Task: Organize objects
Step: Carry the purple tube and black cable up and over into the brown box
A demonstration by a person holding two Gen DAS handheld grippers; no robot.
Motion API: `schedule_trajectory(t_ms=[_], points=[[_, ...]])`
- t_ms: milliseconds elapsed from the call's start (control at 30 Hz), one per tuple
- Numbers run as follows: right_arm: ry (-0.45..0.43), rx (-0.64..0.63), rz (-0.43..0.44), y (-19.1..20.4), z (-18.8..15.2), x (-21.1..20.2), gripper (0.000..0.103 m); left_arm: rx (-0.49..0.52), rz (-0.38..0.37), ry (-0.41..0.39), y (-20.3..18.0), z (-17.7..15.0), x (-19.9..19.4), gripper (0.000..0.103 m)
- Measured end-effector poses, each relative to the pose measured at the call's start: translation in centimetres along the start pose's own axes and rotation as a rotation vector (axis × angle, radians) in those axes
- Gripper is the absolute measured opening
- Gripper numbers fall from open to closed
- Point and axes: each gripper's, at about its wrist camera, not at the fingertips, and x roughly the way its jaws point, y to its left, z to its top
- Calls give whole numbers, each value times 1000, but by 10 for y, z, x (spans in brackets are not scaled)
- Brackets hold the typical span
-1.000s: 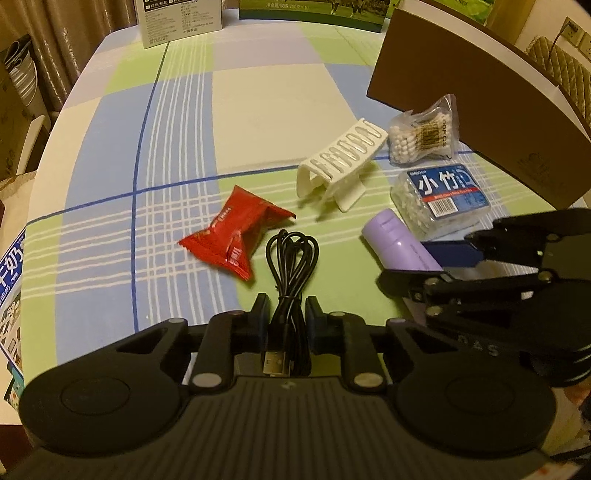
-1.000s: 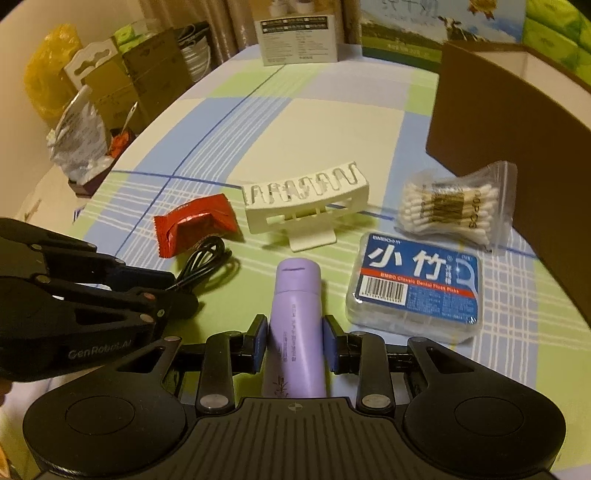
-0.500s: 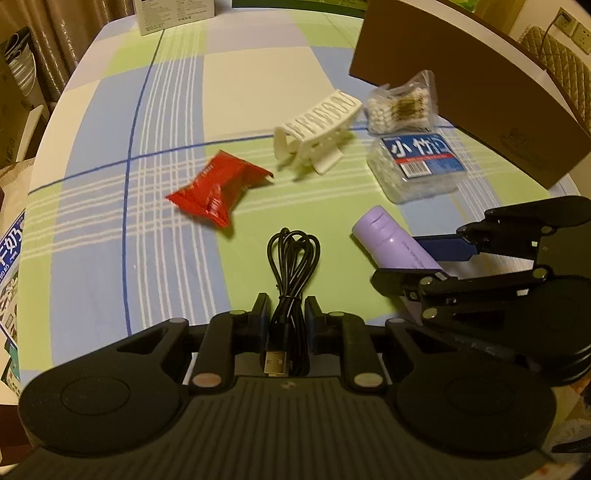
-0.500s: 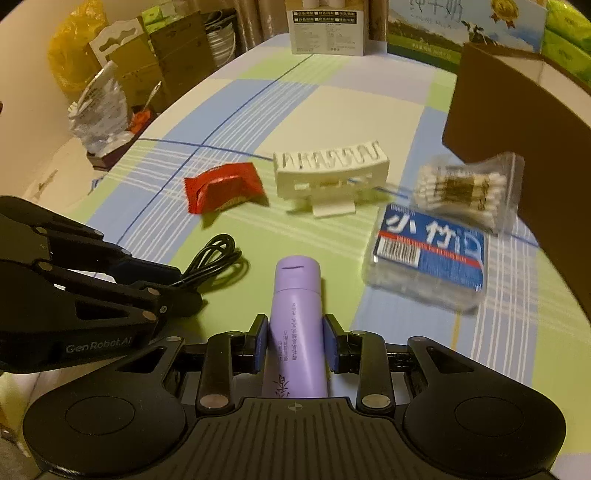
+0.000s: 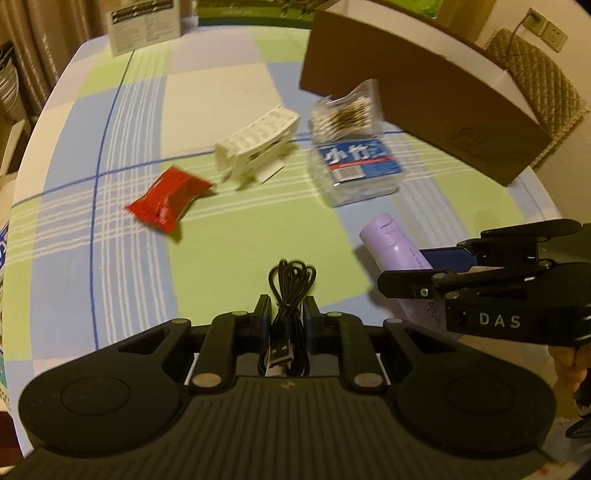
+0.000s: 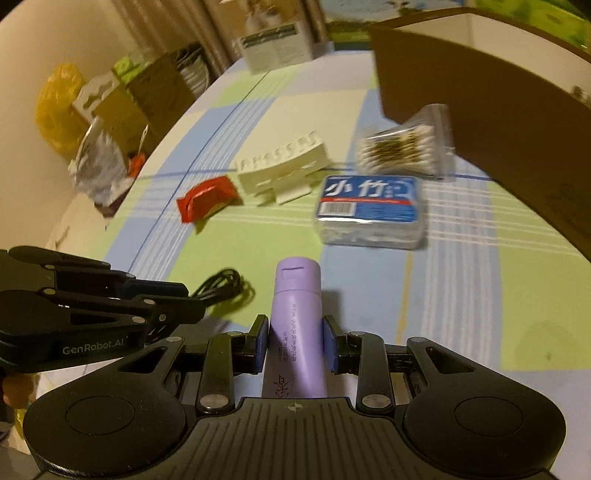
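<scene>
Left gripper [image 5: 286, 314]: fingers closed on a coiled black cable [image 5: 291, 291], its USB plug lying back toward the gripper body; the loops stick out ahead of the fingertips, above the checked tablecloth [image 5: 240, 92].

Right gripper [image 6: 295, 341]: blue-padded fingers clamped on a purple tube [image 6: 297, 321], cap end pointing forward, held clear of the cloth with a shadow under it. In the left view the tube [image 5: 397, 247] shows just right of the cable.

Landmark: brown cardboard box [image 6: 498, 122], at the far right of the table.
- Bag of cotton swabs [image 6: 404, 151]: against the box's near wall.
- Clear floss-pick case [image 6: 369, 210] with blue label: just in front of the swabs, near the box.
- White plastic rack [image 6: 284, 173]: left of the case, farther from the box.
- Red packet [image 6: 207, 197]: left of the rack, well apart from the box.
- White printed carton [image 5: 146, 24]: at the table's far edge, left of the box.

Both views are motion-blurred.
</scene>
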Motion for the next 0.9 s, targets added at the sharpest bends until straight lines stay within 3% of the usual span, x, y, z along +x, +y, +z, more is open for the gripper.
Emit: schedule_trajectory(t_ms=[267, 333, 533, 900], points=[[-33, 68, -14, -21, -7, -26, 28, 40, -3, 30, -19, 4, 12, 11], [-34, 81, -19, -26, -9, -30, 28, 57, 14, 28, -23, 3, 15, 20], [-35, 113, -26, -40, -11, -35, 28, 62, 41, 52, -27, 5, 32, 22], [-52, 130, -27, -52, -12, -44, 28, 55, 6, -30, -34, 10, 26, 16]])
